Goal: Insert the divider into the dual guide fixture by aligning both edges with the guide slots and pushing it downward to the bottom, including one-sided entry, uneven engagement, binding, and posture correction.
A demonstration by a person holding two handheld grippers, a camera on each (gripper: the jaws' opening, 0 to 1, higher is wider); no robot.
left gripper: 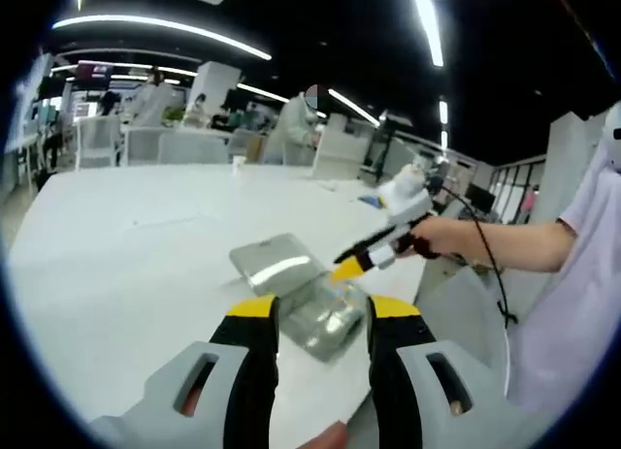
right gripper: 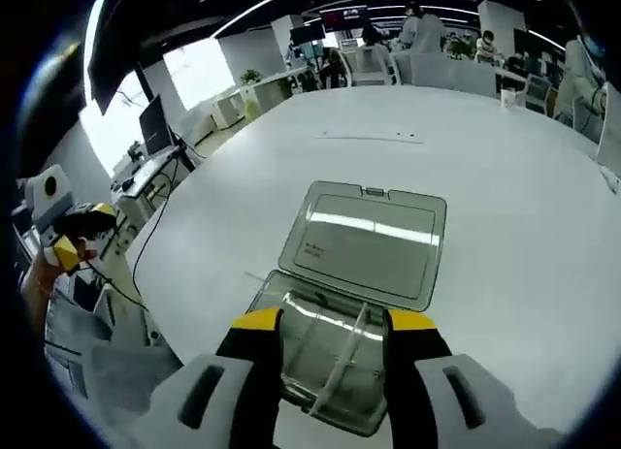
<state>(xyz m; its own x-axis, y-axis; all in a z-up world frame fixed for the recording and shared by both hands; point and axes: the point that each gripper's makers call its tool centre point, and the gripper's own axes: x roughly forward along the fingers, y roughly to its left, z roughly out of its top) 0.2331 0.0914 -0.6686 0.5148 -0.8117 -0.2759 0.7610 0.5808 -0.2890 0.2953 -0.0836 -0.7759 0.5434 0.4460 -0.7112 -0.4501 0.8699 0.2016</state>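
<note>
Here the clear fixture box point(right gripper: 335, 357) is seen lying on the white table point(right gripper: 505, 207) directly ahead of the right tool point(right gripper: 333, 325), its hinged lid point(right gripper: 367, 240) thrown back flat on the table beyond it. A thin clear divider point(right gripper: 347, 357) is seen standing slanted inside the box, between the right tool's jaws as viewed, though nothing is gripped: both jaws are held apart with the box showing between them. In the left gripper view the left tool point(left gripper: 322, 313) is likewise spread and empty, with the box point(left gripper: 325, 318) just beyond its tips and the right tool point(left gripper: 351, 266) reaching in from the right above the box.

The step is judged to be correction of a crooked divider. It is best taken by its top edge near the middle, lifted slightly so that any binding is freed, squared until both ends meet their slots together, and only then pressed down evenly. The box could be steadied by the left tool so that it is not dragged across the table.

The guide slots themselves cannot be made out through the transparent walls. Whether either end of the divider is already engaged cannot be told. The near wall of the box is hidden behind the right tool's jaws.
</note>
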